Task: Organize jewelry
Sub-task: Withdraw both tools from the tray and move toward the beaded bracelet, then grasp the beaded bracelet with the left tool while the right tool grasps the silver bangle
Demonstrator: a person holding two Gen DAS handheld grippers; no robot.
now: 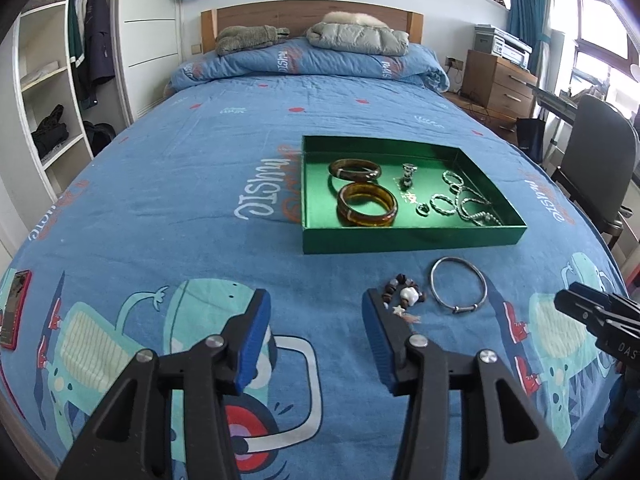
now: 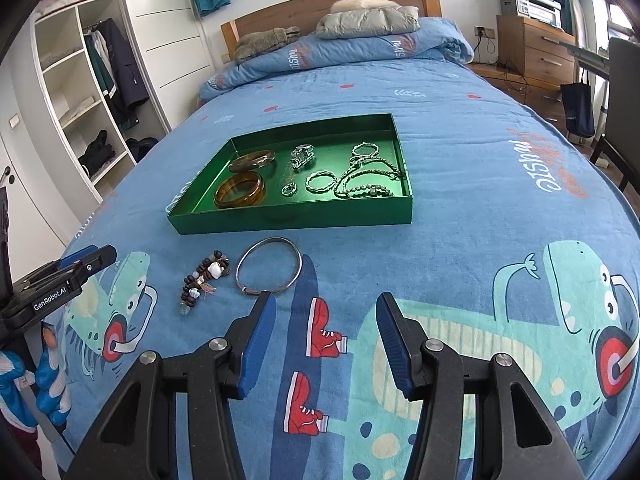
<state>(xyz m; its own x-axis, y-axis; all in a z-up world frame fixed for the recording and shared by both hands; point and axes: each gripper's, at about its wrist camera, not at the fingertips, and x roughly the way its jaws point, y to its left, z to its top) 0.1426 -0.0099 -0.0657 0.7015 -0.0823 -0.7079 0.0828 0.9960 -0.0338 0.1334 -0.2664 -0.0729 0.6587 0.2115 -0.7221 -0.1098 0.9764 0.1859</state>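
Note:
A shallow green tray (image 1: 400, 238) (image 2: 280, 222) lies on the blue bedspread and holds two amber bangles (image 1: 366, 204) (image 2: 239, 194), several silver rings and a silver chain (image 1: 476, 208) (image 2: 368, 184). In front of the tray a dark beaded bracelet (image 1: 404, 294) (image 2: 204, 278) and a thin silver bangle (image 1: 458, 285) (image 2: 269, 266) rest on the bed. My left gripper (image 1: 316, 312) is open and empty, its right fingertip just beside the beaded bracelet. My right gripper (image 2: 326, 312) is open and empty, its left fingertip close to the silver bangle's clasp.
A red phone (image 1: 15, 310) lies at the bed's left edge. A folded duvet and a grey jacket (image 1: 360, 38) sit by the headboard. A chair (image 1: 600, 160) and wooden drawers (image 1: 496, 80) stand on the right, open shelves (image 1: 44, 92) on the left.

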